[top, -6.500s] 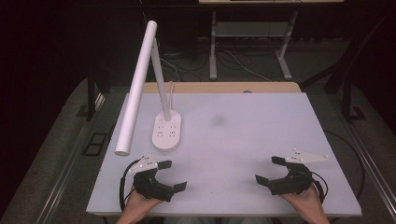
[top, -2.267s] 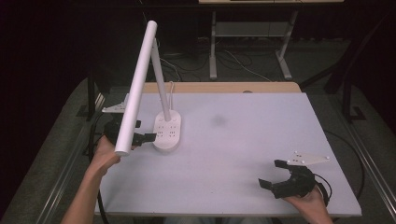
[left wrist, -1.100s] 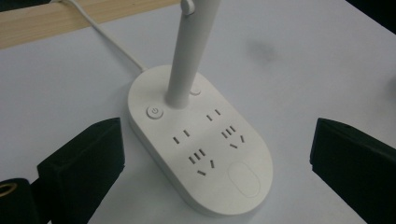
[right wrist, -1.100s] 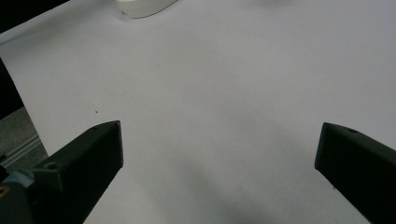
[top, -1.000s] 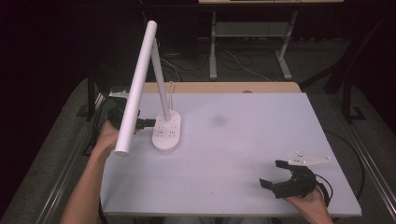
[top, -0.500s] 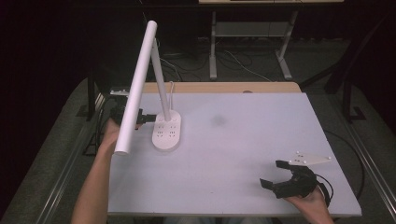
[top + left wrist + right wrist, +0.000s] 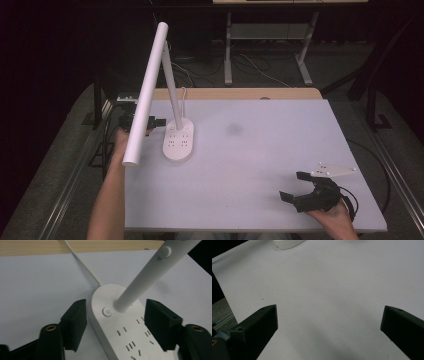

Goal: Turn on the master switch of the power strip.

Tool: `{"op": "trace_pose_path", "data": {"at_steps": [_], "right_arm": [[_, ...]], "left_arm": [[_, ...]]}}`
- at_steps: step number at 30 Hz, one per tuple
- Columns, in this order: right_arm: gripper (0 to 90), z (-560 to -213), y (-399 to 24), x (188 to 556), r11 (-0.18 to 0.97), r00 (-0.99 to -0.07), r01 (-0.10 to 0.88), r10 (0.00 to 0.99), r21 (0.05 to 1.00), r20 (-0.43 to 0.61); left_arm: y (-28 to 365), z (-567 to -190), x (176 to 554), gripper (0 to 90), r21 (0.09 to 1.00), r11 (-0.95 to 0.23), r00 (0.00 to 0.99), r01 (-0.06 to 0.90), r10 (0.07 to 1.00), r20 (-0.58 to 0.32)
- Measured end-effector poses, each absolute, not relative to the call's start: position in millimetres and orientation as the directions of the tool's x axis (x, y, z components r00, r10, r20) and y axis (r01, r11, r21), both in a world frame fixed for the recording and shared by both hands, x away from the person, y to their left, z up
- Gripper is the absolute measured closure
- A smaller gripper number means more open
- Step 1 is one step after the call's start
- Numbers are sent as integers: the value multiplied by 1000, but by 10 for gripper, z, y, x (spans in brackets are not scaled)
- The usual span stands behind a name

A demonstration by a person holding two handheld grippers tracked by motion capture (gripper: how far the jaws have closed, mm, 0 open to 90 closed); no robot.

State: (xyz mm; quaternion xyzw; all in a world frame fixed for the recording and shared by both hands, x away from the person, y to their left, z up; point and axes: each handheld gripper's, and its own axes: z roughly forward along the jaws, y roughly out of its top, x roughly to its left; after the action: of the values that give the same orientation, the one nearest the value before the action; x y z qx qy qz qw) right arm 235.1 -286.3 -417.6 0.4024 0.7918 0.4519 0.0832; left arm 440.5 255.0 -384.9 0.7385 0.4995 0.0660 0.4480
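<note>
In the high view, the white desk lamp [image 7: 178, 140] stands on the left half of the table [image 7: 260, 150], its oval base with sockets flat on the surface and its long tube head slanting out over the left edge. The left claw [image 7: 150, 121] sits just beside the far-left end of the base, partly hidden behind the tube. Half a second ago it stood at nearly the same spot; a second ago it was slightly higher, and several seconds back it rested at the near-left edge of the table. The right claw [image 7: 306, 187] lies at the near-right corner in the person's hand, jaws spread, where it has been in all the earlier pictures.

In the left gripper view, the left claw [image 7: 116, 322] straddles the narrow end of the lamp base [image 7: 125, 332], one jaw on each side, the power button [image 7: 107, 312] between them. The jaws have just been closing; small gaps remain, so they do not yet pinch the base.

In the right gripper view, the right claw [image 7: 329, 320] stands wide apart over bare table.
</note>
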Motion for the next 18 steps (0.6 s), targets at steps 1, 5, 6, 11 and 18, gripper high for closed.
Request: {"op": "trace_pose_path", "data": {"at_steps": [1, 5, 6, 11, 18], "right_arm": [[5, -4176, -2867, 2350, 267, -662, 562, 713, 783, 231], [5, -4172, -2893, 2346, 262, -658, 562, 717, 785, 232], [5, -4172, -2898, 2347, 262, -658, 561, 716, 785, 231], [5, -4171, -2910, 2348, 260, -653, 566, 720, 783, 233], [5, -4169, -2911, 2346, 263, -656, 563, 719, 783, 230]], "left_arm": [[2547, -3868, 4413, 390, 728, -94, 488, 679, 798, -353], [2534, -3942, 4436, 497, 727, -71, 477, 682, 797, -369], [2534, -3942, 4436, 514, 727, -71, 477, 682, 797, -369], [2513, -3986, 4459, 605, 724, -59, 468, 687, 799, -378], [2459, -4067, 4505, 733, 725, -55, 472, 687, 792, -387]]}}
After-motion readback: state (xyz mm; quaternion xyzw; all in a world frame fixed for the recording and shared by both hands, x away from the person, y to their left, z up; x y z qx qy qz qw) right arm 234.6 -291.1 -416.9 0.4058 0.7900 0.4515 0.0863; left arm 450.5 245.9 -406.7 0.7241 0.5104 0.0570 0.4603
